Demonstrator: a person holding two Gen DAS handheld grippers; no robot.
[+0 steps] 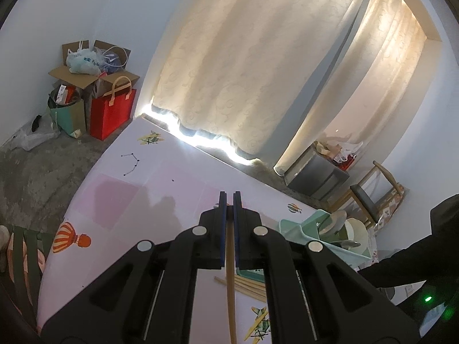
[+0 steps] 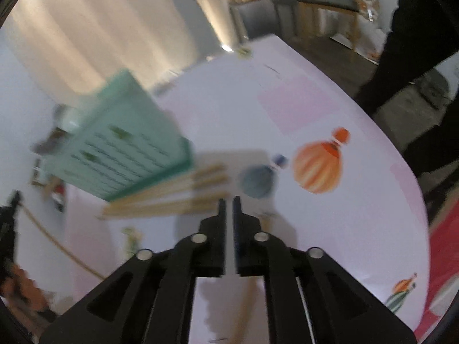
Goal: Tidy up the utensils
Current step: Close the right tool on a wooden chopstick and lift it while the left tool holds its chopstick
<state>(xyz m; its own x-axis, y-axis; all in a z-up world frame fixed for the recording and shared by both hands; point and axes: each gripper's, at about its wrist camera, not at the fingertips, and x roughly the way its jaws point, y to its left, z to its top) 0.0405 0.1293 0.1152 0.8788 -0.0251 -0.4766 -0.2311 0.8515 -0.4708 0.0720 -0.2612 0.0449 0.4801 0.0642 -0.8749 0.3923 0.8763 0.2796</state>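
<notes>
My left gripper [image 1: 229, 195] is shut on a wooden chopstick [image 1: 230, 281], which runs back between the blue pads toward the camera. Several more chopsticks [image 1: 243, 286] lie on the table beside a green dish rack [image 1: 298, 226] that holds bowls. The right wrist view is blurred. There my right gripper [image 2: 229, 200] hovers over the loose chopsticks [image 2: 172, 195] lying by the green rack [image 2: 129, 140]; a slim gap shows between its jaws, with only tablecloth seen through it. Another wooden stick [image 2: 243, 309] shows under its body. The left gripper [image 2: 8, 229] and its chopstick [image 2: 57, 246] appear at the left edge.
The table [image 1: 143, 189] wears a pale pink cloth with balloon prints [image 2: 318, 166]. Curtains [image 1: 243, 71] hang behind it. Bags and boxes [image 1: 94, 94] stand on the floor at the far left, a chair [image 1: 373, 197] and grey cabinet [image 1: 318, 177] at the right. A person's dark sleeve [image 1: 416, 258] is close.
</notes>
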